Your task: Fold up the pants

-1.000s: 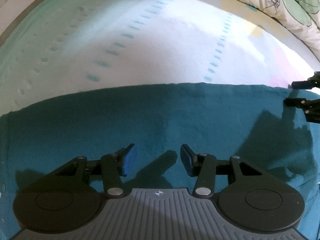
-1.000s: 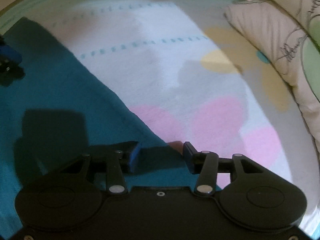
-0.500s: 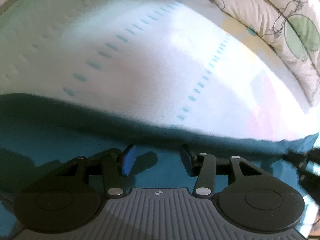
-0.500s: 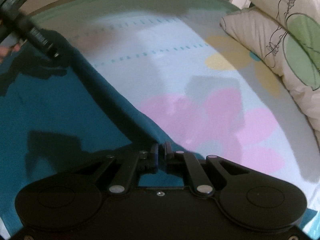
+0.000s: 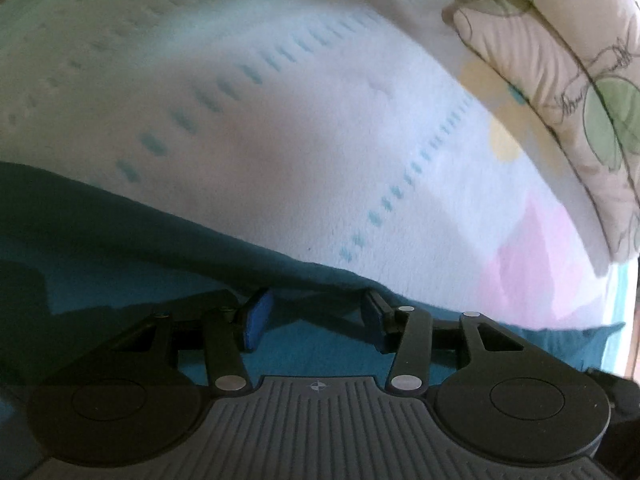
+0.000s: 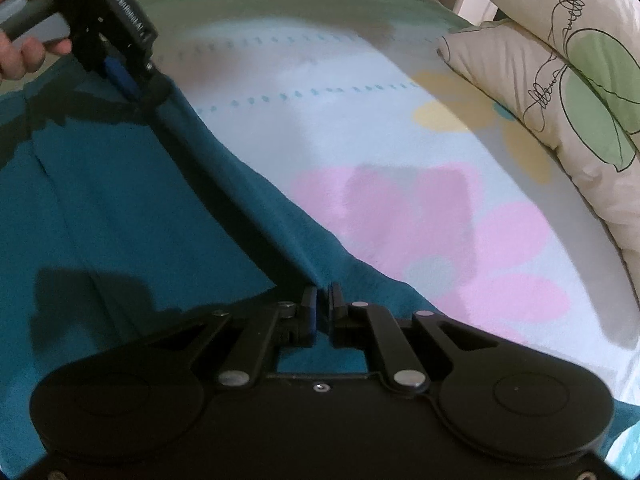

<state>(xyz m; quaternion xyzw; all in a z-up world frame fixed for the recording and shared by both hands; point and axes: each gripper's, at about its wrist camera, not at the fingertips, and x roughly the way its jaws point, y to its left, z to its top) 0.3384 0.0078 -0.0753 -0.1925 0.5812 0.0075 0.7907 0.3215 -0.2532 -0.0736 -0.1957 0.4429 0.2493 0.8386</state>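
Right up close, the right tool (image 6: 322, 304) is now pressed together on the far edge of the teal pants (image 6: 120, 208). A second ago its two fingers stood apart with that edge between them; now they pinch the cloth tight. From the pinch, the edge runs up and away like a little ridge, lifted off the bed.

A bit further along that same edge is the left tool (image 5: 316, 320). Its blue pads (image 5: 256, 320) stay spread about halfway, just as wide as before, with the edge of the pants lying between them. From here I cannot tell if the pads press the cloth. In the right tool's view a hand (image 6: 20, 46) holds the left tool's grey handle, and the tool has tipped over to one side since a moment ago.

The pants lie spread on the bed, on a pale blanket (image 6: 360, 128) with pink and yellow flowers. Far back, pillows (image 6: 560, 80) lean at the head of the bed.

I think the fold is just starting: one corner is caught, and the other side needs catching before the edge can be carried over.
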